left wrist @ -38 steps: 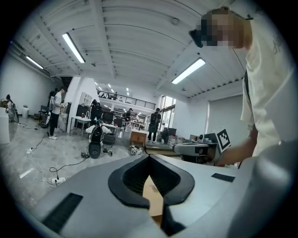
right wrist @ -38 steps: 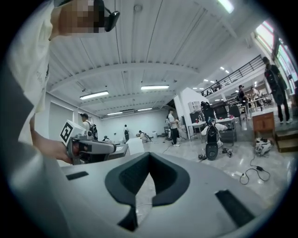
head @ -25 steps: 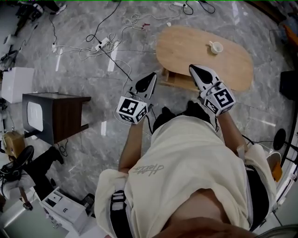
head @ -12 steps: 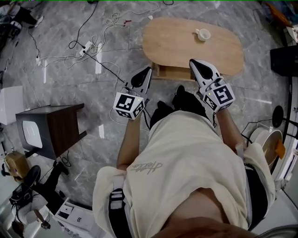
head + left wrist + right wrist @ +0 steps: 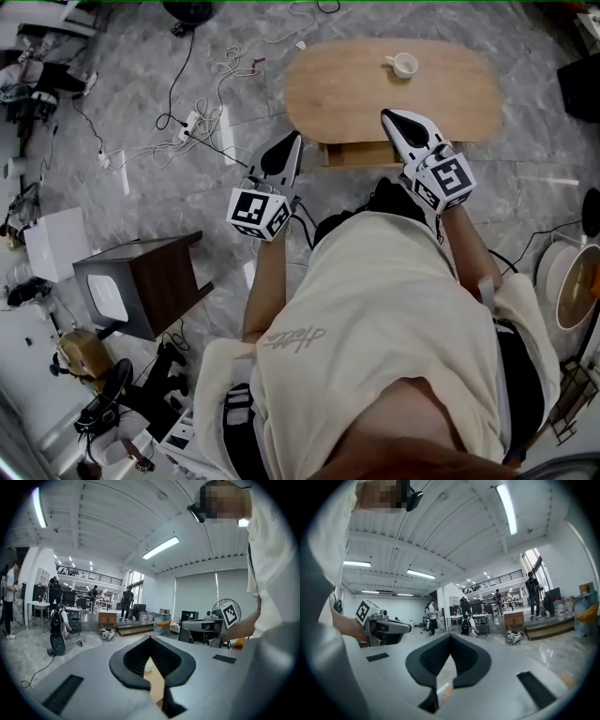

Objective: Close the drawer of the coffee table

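Light: bright and even, given by ceiling tubes seen near 12 o'clock.
Glare: pale streaks are reflected on the marble floor toward 10 o'clock.
Edges: both gripper views are bent by fisheye and ringed with black.
Focus: the nearest surfaces are softly blurred.

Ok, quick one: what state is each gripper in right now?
Left gripper: shut, tips together, holding nothing.
Right gripper: shut, tips together, holding nothing.
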Demonstrator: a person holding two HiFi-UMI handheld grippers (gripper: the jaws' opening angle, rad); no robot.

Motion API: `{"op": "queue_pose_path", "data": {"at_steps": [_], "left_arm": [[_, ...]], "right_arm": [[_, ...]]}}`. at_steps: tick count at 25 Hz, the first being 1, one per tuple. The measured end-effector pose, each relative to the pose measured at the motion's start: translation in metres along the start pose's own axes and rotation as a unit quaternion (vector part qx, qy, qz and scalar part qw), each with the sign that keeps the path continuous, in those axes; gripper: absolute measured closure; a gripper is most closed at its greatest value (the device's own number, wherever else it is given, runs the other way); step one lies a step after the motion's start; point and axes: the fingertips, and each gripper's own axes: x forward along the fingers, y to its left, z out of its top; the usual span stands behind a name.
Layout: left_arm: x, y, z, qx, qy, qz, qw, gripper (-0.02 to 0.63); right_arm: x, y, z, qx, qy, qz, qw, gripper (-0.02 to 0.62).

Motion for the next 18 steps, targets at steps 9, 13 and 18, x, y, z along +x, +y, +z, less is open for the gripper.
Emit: {"op": "queue_pose_path", "data": {"at_steps": [9, 13, 18], "left_arm": [[0.104, -0.028, 0.003, 0.012, 0.023, -0.013, 0.9996, 0.601], [0.139, -0.043, -0.001, 0.03, 0.036, -0.019, 0.9987, 0.602], [0.15, -0.042, -0.017, 0.004, 0.048, -0.034, 0.9983, 0.602]], "right_arm": [[-0.038, -0.08, -0.028, -0.059, 0.03, -0.034, 0.997, 0.598], [-0.045, -0.108, -0.038, -0.028, 0.03, -0.042, 0.998, 0.598], [-0.046, -0.111, -0.045, -0.01, 0.036, -0.056, 0.998, 0.598]]}}
